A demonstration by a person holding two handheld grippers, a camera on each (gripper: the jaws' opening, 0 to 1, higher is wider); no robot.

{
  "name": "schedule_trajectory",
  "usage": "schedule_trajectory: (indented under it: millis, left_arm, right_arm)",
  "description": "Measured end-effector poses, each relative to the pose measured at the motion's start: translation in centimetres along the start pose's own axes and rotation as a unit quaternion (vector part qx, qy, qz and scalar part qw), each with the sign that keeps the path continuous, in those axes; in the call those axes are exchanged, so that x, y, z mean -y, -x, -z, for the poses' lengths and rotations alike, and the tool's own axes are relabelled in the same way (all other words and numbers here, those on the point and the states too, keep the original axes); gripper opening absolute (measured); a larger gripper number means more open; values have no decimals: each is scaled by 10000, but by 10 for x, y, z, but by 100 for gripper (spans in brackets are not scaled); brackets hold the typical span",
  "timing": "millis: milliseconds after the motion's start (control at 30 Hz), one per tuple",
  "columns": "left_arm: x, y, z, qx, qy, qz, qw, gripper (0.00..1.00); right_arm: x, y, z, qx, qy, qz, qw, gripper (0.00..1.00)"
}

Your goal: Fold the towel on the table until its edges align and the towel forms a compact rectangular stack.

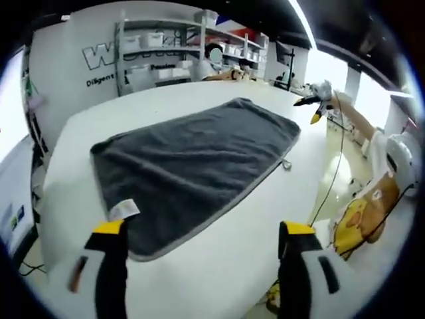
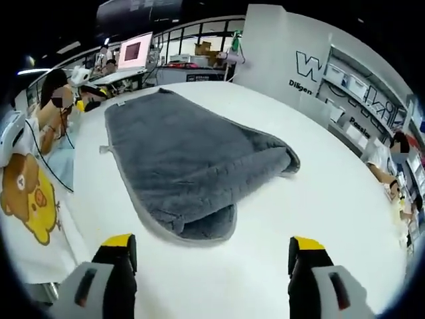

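A dark grey towel (image 1: 199,159) with a light grey hem lies on the round white table (image 1: 219,266). A white label (image 1: 124,210) sticks out at its near corner, right beside my left jaw tip. My left gripper (image 1: 202,229) hovers open over the towel's near edge, holding nothing. In the right gripper view the towel (image 2: 186,153) lies doubled, with a rounded fold at one end and the lower layer peeking out at the near end. My right gripper (image 2: 212,242) is open just short of that near end. It also appears beyond the towel's far corner as the right gripper (image 1: 317,106).
A person's shirt with a bear print (image 2: 26,193) is close at the table's edge. A cable (image 1: 332,179) hangs along that edge. Shelves with boxes (image 1: 166,46) and a white lettered wall (image 2: 312,66) stand behind. A monitor (image 2: 135,50) sits on a far desk.
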State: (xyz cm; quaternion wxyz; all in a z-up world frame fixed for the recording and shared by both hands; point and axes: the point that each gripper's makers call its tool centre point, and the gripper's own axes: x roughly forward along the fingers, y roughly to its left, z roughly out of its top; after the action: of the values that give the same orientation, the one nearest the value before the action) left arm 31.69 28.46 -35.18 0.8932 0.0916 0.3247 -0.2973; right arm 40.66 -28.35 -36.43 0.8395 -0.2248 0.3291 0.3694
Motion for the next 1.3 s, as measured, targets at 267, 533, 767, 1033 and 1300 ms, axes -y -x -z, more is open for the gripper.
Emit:
schedule_trajectory:
  millis: [267, 533, 767, 1033, 1300]
  left_arm:
    - [-1, -2, -4, -49, -24, -22, 10000, 99]
    - [4, 1, -5, -122, -88, -40, 9999, 99]
    - [6, 0, -6, -142, -91, -20, 9999, 99]
    - [10, -4, -9, -121, -113, 73, 9998, 99]
    - [11, -4, -10, -67, -114, 124, 9998, 99]
  right_arm:
    - [27, -33, -8, 333, -20, 40, 9994, 64]
    - [24, -72, -19, 386, 144, -281, 9988, 37]
    - [19, -83, -14, 176, 189, -398, 9989, 26]
    - [13, -81, -8, -16, -214, -557, 9982, 6]
    - [20, -55, 2, -117, -304, -188, 9993, 5]
